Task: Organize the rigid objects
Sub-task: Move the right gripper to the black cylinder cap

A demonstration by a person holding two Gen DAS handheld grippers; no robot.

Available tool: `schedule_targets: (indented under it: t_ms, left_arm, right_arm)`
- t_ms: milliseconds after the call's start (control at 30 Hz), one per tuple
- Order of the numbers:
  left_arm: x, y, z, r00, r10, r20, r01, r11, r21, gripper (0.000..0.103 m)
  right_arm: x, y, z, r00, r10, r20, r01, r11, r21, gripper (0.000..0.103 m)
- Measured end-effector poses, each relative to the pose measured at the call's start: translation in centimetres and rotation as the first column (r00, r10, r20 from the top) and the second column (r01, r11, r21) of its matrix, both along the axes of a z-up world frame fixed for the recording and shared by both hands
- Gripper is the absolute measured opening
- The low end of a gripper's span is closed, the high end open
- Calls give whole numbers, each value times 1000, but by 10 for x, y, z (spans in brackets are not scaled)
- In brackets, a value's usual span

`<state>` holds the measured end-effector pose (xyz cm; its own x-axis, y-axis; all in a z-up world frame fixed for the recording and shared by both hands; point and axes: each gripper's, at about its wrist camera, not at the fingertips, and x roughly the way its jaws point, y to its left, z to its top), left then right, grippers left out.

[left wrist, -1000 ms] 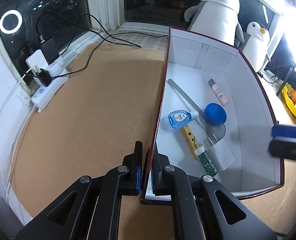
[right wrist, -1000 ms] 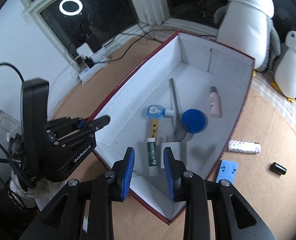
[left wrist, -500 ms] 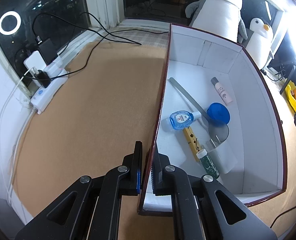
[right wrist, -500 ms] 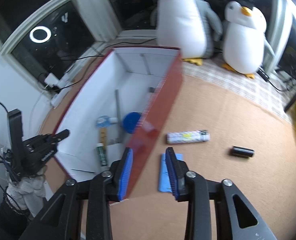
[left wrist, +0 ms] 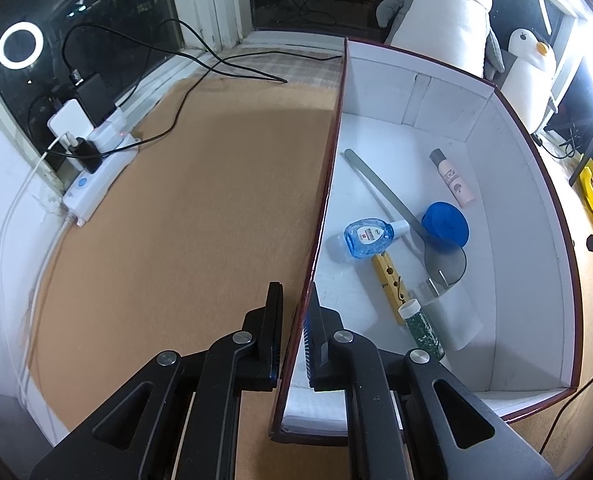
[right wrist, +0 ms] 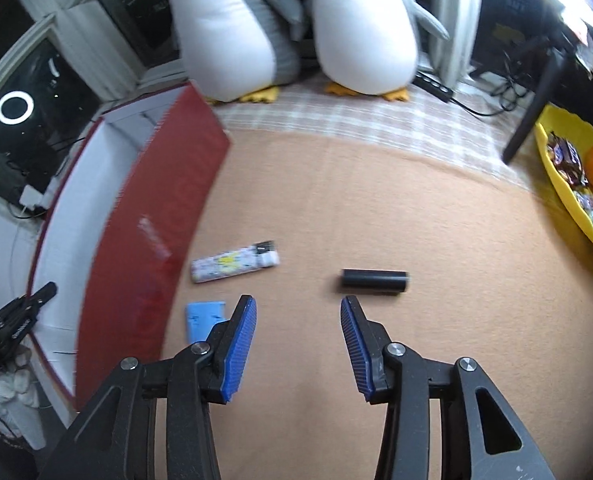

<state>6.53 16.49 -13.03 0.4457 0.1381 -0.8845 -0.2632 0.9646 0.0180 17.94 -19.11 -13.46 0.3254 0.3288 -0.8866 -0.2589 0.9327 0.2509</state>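
Note:
A box, red outside (right wrist: 156, 220) and white inside (left wrist: 516, 240), stands on the tan carpet. In it lie a metal spatula (left wrist: 388, 196), a blue lid (left wrist: 446, 224), a small blue bottle (left wrist: 366, 236), a wooden clothespin (left wrist: 388, 276), a green tube (left wrist: 420, 328) and a pink bottle (left wrist: 452, 178). My left gripper (left wrist: 295, 292) straddles the box's near left wall; its jaws are opening, with a gap at the outer pad. My right gripper (right wrist: 298, 302) hovers over the carpet, jaws opening and empty. A black cylinder (right wrist: 372, 281) lies just ahead to the right, a patterned lighter (right wrist: 234, 266) ahead to the left, and a blue card (right wrist: 202, 318) beside the left finger.
Two plush penguins (right wrist: 288, 20) stand at the back by the window. A yellow bowl (right wrist: 564, 200) with oranges and sweets sits at the right. A power strip (left wrist: 96, 180) with cables lies left of the box. Bare carpet (left wrist: 176, 220) stretches between them.
My right gripper swung from above the box out to the right over the carpet, dropped lower and spread its jaws. My left gripper stayed put while its jaws eased off the wall.

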Motion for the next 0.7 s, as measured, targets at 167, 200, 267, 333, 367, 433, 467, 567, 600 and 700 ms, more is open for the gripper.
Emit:
schedule_targets:
  t_ms: [167, 200, 267, 333, 367, 433, 467, 567, 600, 700]
  left_arm:
    - [1, 1, -1, 1000, 11, -8, -11, 1000, 4, 16]
    - [1, 1, -1, 1000, 12, -10, -12, 1000, 6, 16]
    - [1, 1, -2, 1000, 14, -15, -14, 1000, 10, 16]
    - [2, 0, -2, 1000, 13, -18, -13, 1000, 14, 16]
    - [2, 0, -2, 1000, 14, -20, -14, 1000, 16, 16]
    - [3, -1, -2, 1000, 16, -21, -15, 1000, 19, 16]
    - [3, -1, -2, 1000, 18, -22, -18, 1000, 21, 16]
    - [4, -2, -2, 999, 21, -24, -21, 1000, 24, 16]
    - [3, -2, -2, 999, 23, -25, -23, 999, 25, 16]
    - [3, -2, -2, 999, 30, -29, -29, 999, 28, 16]
  right_arm:
    - [9, -20, -19, 1000, 6, -9, -7, 994, -110, 41]
    - [10, -22, -23, 1000, 13, -10, -14, 991, -131, 41]
    - [12, -26, -29, 999, 33, -15, -35, 985, -166, 41]
    - [15, -26, -35, 998, 62, -19, -65, 976, -208, 41]
    - [16, -24, -37, 997, 78, -18, -80, 971, -224, 41]
    - [19, -19, -42, 992, 123, -20, -124, 956, -266, 41]
    - [20, -17, -44, 990, 137, -19, -137, 949, -284, 41]
    - [24, -12, -49, 983, 182, -18, -178, 931, -318, 41]
    - [25, -10, -50, 981, 191, -18, -186, 927, -325, 41]
    - [30, -5, -53, 973, 231, -23, -226, 915, -335, 41]
